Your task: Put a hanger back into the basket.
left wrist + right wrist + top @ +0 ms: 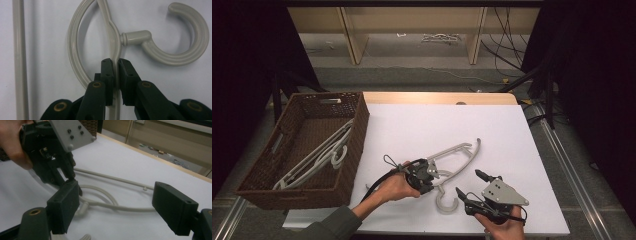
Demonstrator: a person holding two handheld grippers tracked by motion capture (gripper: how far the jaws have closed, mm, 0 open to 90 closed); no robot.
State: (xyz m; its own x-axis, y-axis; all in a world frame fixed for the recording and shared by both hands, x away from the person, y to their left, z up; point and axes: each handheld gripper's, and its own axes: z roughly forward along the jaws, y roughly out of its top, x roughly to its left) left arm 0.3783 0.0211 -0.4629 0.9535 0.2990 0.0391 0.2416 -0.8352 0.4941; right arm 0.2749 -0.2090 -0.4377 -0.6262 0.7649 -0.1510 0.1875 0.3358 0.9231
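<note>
Nearest the high camera, at the bench's [512, 150] near edge, the person's two hands each carry a tool: the right gripper [468, 186] sits by the near right corner with its jaws spread wide and nothing between them, apparently waiting its turn. Just to its left, the left gripper [435, 174] has its jaws clamped on the grey plastic hanger [460, 151], pinching the thin neck right below the point where the hook [175, 47] joins the body; the left gripper view shows the pads pressed tight to either side of that stem. Gripping there makes sense, since the neck is the narrowest, most central part and should let the hanger be lifted without swinging much. Its body lies flat on the white surface, stretching from the near middle toward the bench's centre. Along the left edge stands a brown wicker basket [357, 135] with more hangers [319, 155] of the same kind lying in it, so this one is probably bound there too.
</note>
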